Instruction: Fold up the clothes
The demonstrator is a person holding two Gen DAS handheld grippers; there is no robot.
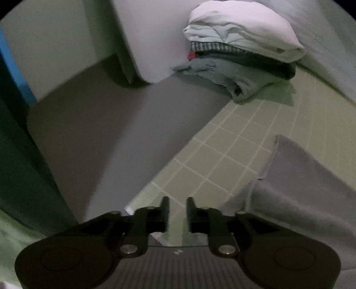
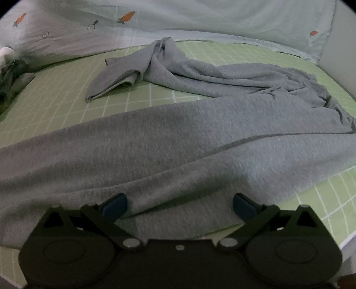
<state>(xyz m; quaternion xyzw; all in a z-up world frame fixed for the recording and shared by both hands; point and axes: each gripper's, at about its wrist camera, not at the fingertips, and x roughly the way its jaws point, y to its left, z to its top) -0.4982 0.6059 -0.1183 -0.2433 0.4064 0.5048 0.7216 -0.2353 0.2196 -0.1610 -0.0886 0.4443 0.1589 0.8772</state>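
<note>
Left gripper [image 1: 177, 203]: jaws stand a narrow gap apart with nothing between them, over the edge of the green checked bed sheet [image 1: 222, 142]. The floor [image 1: 106, 124] lies beyond that edge. A stack of folded clothes [image 1: 242, 51] sits at the far corner of the bed.

Right gripper [image 2: 179, 205]: jaws spread wide, empty, blue fingertips [image 2: 115, 205] low over the grey trousers [image 2: 178, 142]. The trousers lie unfolded across the sheet, one leg flat in front of the gripper, the other crumpled further back. A carrot-print quilt [image 2: 178, 20] lies behind.
</note>
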